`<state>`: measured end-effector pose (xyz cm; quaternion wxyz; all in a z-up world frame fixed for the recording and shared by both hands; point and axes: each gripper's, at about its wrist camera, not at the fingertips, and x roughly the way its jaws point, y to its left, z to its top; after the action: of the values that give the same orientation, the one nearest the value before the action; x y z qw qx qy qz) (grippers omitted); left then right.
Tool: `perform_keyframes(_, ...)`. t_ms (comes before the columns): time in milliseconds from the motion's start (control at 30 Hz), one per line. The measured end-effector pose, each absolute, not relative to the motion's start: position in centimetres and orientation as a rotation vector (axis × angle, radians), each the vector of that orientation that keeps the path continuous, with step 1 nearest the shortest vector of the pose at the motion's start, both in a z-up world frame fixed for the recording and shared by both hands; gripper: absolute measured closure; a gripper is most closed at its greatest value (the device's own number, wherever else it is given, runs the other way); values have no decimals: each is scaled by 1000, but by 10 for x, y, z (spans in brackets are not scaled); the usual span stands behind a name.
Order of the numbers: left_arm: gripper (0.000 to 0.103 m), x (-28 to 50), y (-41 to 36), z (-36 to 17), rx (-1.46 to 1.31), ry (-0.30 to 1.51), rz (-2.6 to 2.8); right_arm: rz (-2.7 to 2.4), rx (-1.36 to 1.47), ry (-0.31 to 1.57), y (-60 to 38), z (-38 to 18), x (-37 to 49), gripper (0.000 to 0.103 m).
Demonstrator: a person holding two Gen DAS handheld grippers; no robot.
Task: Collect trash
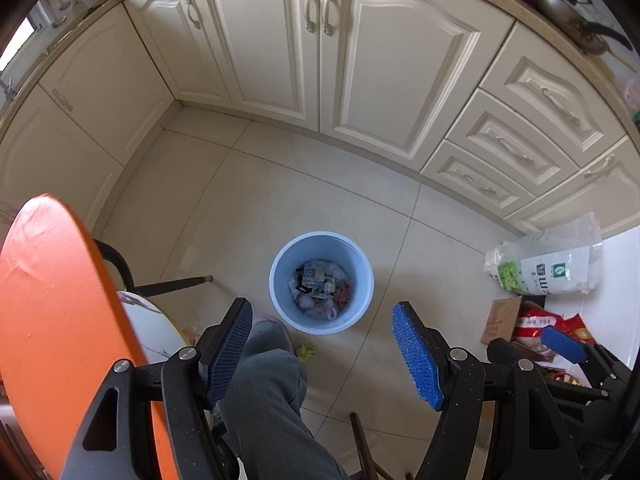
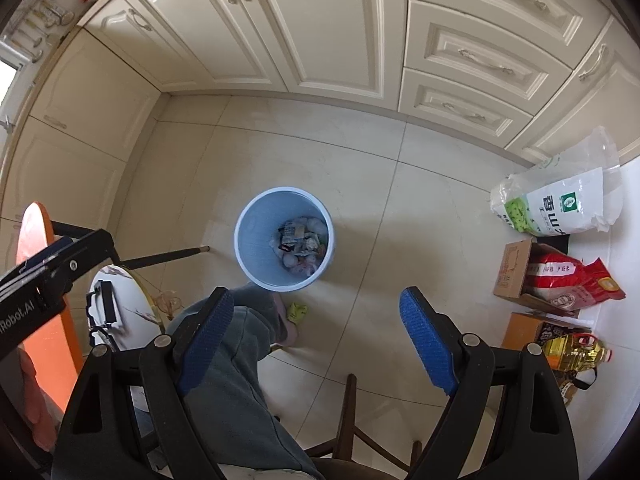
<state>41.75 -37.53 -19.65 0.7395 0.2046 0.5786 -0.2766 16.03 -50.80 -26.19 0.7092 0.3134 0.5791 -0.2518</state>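
Observation:
A light blue bin [image 1: 280,264] [image 2: 248,236] stands on the tiled floor, holding crumpled wrappers and tissues [image 1: 320,288] [image 2: 300,244]. A yellow-green scrap [image 1: 305,351] [image 2: 297,311] lies on the floor just in front of the bin, beside a person's slippered foot. High over this spot my left gripper [image 1: 324,354] points down, open, nothing between its blue pads. My right gripper [image 2: 316,340] hangs beside it, open wide and empty too. One right pad [image 1: 564,344] shows at the left wrist view's right edge.
A person's grey-trousered leg [image 1: 264,380] [image 2: 236,360] reaches towards the bin. An orange chair back [image 1: 60,320] and a white round top [image 2: 128,304] stand at the left. Cream cabinets [image 1: 320,60] line the back. A rice bag [image 2: 560,204], red bag [image 2: 560,276], boxes and an oil bottle [image 2: 576,352] crowd the right.

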Motion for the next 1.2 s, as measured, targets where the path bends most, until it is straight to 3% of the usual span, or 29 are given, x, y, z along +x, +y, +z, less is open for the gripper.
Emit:
perform_keyframes(500,35,318,-218,-134,237,1061,-412,-432,450,995,-409,-188,155,16)
perform_keyframes(900,34,151,-105,-82,59,817,-171,-279,159,753,-304,-131,126,16)
perform_keyframes(1200,28,9,-70,-63,-18,596,-65,-246,50,456,-260,-81,62,0)
